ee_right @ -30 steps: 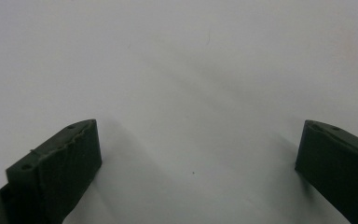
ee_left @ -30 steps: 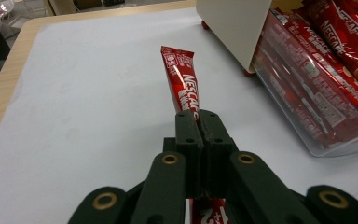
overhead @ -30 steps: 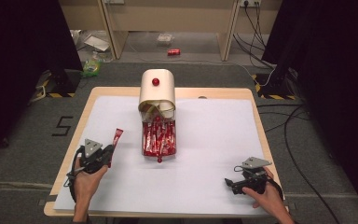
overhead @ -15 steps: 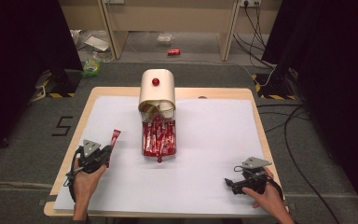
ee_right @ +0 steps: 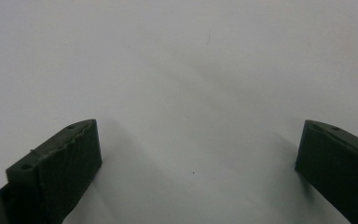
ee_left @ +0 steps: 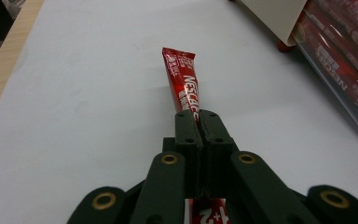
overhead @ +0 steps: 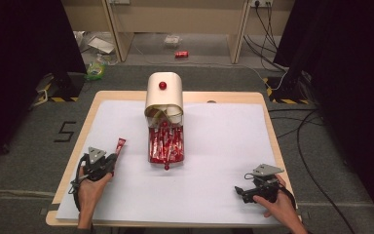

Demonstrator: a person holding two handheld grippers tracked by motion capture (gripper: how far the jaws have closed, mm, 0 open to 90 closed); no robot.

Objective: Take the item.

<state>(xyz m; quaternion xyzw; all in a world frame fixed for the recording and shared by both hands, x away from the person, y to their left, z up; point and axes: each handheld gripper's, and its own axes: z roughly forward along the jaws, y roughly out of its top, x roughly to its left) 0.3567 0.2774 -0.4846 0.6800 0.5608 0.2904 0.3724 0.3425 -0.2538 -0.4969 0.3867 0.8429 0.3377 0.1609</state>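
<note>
My left gripper (overhead: 111, 160) (ee_left: 199, 116) is shut on a red coffee stick sachet (ee_left: 182, 81) (overhead: 120, 145); the sachet juts forward past the closed jaws, over the white sheet at the table's left. To its right a clear tray (overhead: 151, 155) holds several more red sachets (overhead: 166, 142) (ee_left: 342, 65), below a cream dispenser box (overhead: 163, 95) with a red knob. My right gripper (overhead: 238, 191) (ee_right: 198, 154) rests at the front right, jaws wide apart with only white sheet between them.
A white sheet (overhead: 224, 141) covers the wooden table (overhead: 90, 111). On the floor beyond lie a red can (overhead: 181, 54), litter and cables. Dark curtains flank both sides.
The left gripper with the sachet has drifted slightly toward the person and left. The right gripper has stayed where it was.
</note>
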